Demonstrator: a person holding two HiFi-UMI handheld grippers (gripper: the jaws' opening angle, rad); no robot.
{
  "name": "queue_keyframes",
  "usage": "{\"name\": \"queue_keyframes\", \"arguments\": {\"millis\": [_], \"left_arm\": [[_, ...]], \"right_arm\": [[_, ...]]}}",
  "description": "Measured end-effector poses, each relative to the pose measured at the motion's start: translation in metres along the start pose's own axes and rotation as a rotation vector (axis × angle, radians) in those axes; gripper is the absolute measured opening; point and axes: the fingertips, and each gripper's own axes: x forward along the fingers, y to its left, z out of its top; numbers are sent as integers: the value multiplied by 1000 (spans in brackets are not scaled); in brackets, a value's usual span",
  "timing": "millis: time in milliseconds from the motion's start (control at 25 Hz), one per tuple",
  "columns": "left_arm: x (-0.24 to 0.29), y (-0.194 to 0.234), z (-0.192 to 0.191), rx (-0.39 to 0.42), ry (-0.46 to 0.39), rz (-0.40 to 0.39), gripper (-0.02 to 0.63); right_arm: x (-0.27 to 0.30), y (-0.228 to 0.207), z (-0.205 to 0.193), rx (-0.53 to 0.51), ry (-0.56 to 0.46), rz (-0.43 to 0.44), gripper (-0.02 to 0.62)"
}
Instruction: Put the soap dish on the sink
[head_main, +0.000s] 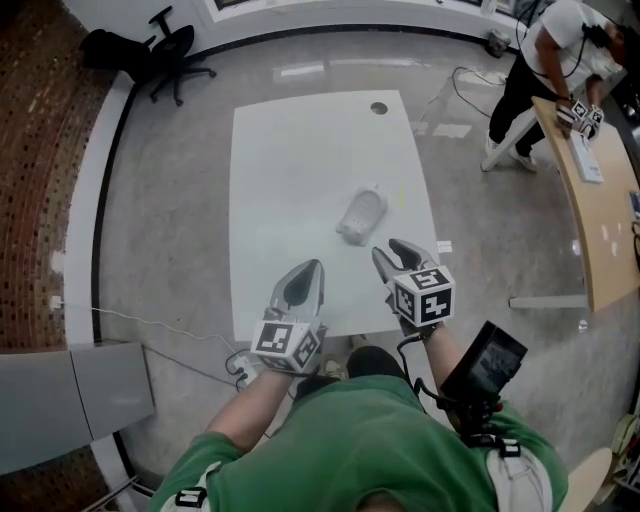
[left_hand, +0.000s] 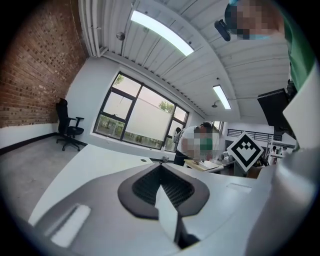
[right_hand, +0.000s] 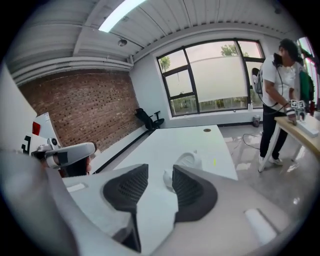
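Left claw (head_main: 310, 268) closed, right claw (head_main: 392, 250) parted, both empty.

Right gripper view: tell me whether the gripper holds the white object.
No, the right gripper is open and empty; the white object lies on the table beyond it.

In the right gripper view, part of the white oval soap dish (right_hand: 191, 161) is hidden behind a dark ribbed pad of the right gripper (right_hand: 159, 175). In the head view, the light wooden desk (head_main: 600, 230) at 3 o'clock is cut off by the frame edge. The small objects lying on it cannot be identified.
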Motion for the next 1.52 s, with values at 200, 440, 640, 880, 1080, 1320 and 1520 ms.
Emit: {"name": "queue_keyframes", "arguments": {"millis": [200, 440, 640, 880, 1080, 1320, 1520], "left_arm": [[-36, -14, 9, 21, -43, -7, 6], [-69, -41, 20, 43, -88, -52, 6], [-94, -60, 23, 47, -106, -88, 6], [-115, -75, 19, 45, -106, -100, 6], [-129, -88, 22, 55, -123, -83, 6], [-137, -114, 22, 77, -142, -37, 6], [-145, -145, 9, 83, -135, 3, 6]], "right_arm": [[-40, 33, 6, -50, -107, -22, 99], [-88, 64, 8, -91, -214, -56, 9], [-121, 88, 3, -102, -258, -71, 3], [-148, 114, -6, -118, -280, -65, 3], [-170, 124, -5, -132, -295, -57, 3], [-200, 117, -9, -158, -340, -23, 3], [-237, 102, -18, -159, -368, -18, 3]]}}
